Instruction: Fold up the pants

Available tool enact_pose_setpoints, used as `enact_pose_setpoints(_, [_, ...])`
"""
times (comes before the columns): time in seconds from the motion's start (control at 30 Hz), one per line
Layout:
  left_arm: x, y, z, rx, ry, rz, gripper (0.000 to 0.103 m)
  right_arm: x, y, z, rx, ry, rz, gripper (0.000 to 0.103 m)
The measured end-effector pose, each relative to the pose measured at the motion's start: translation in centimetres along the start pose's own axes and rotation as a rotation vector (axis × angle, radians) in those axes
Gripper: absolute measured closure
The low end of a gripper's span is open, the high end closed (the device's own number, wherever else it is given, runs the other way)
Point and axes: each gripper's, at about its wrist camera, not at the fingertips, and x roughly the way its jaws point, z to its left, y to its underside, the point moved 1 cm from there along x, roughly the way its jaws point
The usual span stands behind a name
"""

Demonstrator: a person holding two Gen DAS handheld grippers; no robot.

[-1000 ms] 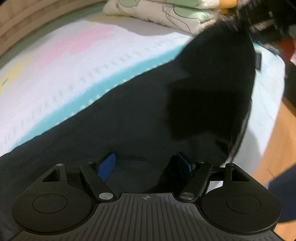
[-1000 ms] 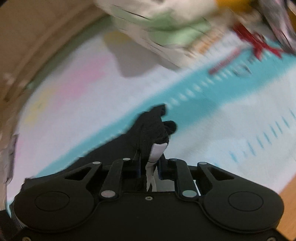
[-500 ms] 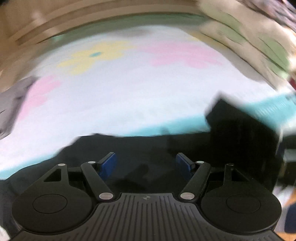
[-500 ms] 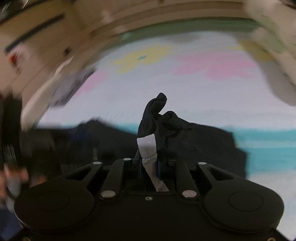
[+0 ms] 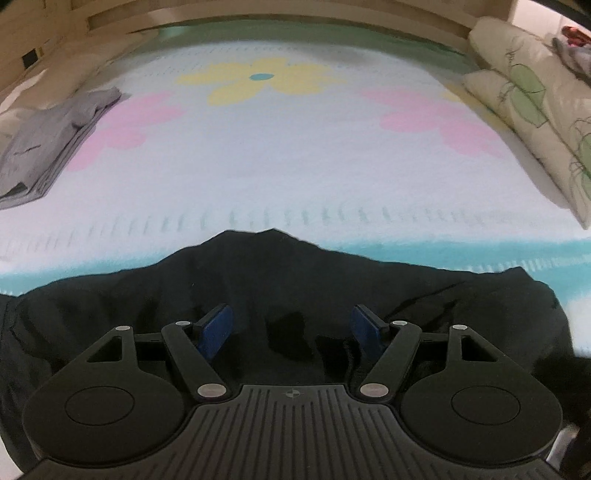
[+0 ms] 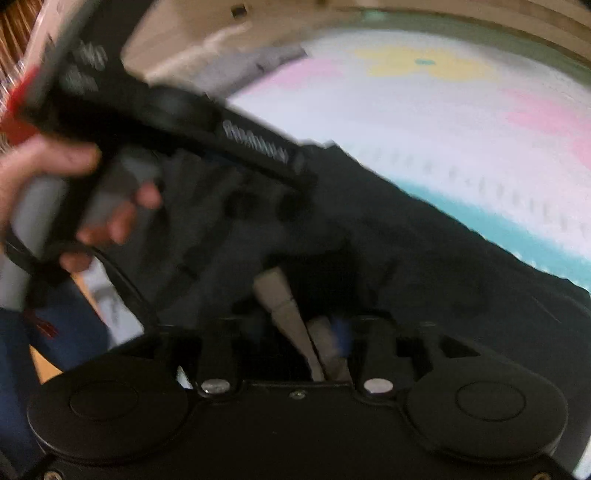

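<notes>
The black pants [image 5: 280, 280] lie bunched on the flowered bedsheet [image 5: 295, 155], right in front of both grippers. My left gripper [image 5: 291, 326] is open and empty, its blue pads [image 5: 216, 326] spread just above the cloth. In the right wrist view my right gripper [image 6: 295, 332] is shut on the pants [image 6: 424, 258], with a pale waist label [image 6: 280, 299] showing between its fingers. The left gripper's body [image 6: 166, 122], held in a hand [image 6: 55, 192], shows at the upper left of that view.
A folded grey garment [image 5: 51, 140] lies at the sheet's far left. Cream pillows with green print [image 5: 535, 103] are stacked at the right. A wooden bed frame [image 5: 258, 11] runs along the back. Wooden floor [image 6: 40, 365] lies past the near left edge.
Both grippers swung left over the bed. The right gripper brought its held end of the pants across and down onto the rest of the cloth. The left gripper stayed open.
</notes>
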Motion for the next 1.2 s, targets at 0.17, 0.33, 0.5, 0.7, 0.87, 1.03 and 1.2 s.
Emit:
enact_pose_setpoints(0.17, [-0.9,0.5,-1.3,0.031,0.037,-0.032,0.033,-4.2,-0.9,-2.5,0.075,0.053,-0.147,0.019])
enact_pose_setpoints(0.33, [-1.3,1.9,-3.4,0.099,0.104,-0.028,0.033,-6.7,-0.5,-7.8,0.228,0.222,-0.191,0.019])
enact_pose_setpoints(0.5, [0.4,3.0,-6.6,0.204,0.193,0.031,0.033,-7.6,0.2,-11.2,0.359,0.279,-0.191,0.02])
enact_pose_setpoints(0.7, [3.4,3.6,-9.2,0.244,0.214,0.091,0.033,-8.6,1.8,-12.4,0.407,0.321,-0.19,0.02])
enact_pose_setpoints(0.87, [5.6,3.2,-10.0,0.215,0.218,0.133,0.033,-10.3,2.5,-14.8,0.503,0.362,-0.24,0.02])
enact_pose_setpoints(1.03, [5.8,3.0,-9.9,0.16,0.236,0.125,0.041,-11.0,3.5,-16.7,0.606,0.353,-0.259,0.02])
enact_pose_setpoints(1.2, [3.6,2.5,-9.6,0.16,0.201,0.029,0.094,-10.9,3.6,-16.7,0.592,0.361,-0.245,0.02])
